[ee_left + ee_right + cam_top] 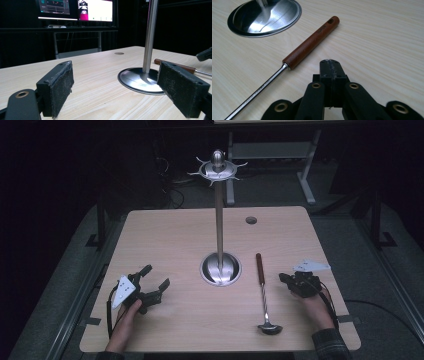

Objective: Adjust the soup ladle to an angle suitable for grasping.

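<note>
A ladle [263, 292] lies on the wooden table [170, 235], its brown wooden handle [312, 43] pointing to the far side and its steel bowl [270, 328] near the front edge. A steel stand [219, 210] with a round base [140, 80] and a hooked crown rises at the table's middle. My right gripper [331, 62] is shut with nothing in it, its tips a short way right of the ladle's handle. In the high view that gripper [286, 279] sits at the right. My left gripper [156, 277] rests at the front left, jaws wide open and empty, aimed at the stand's base.
A small round hole [251, 220] sits near the table's far right corner. Behind the table stand a second desk's legs [306, 175], cables on the floor, and lit monitors [95, 10]. A metal rail [80, 295] runs along the table's left side.
</note>
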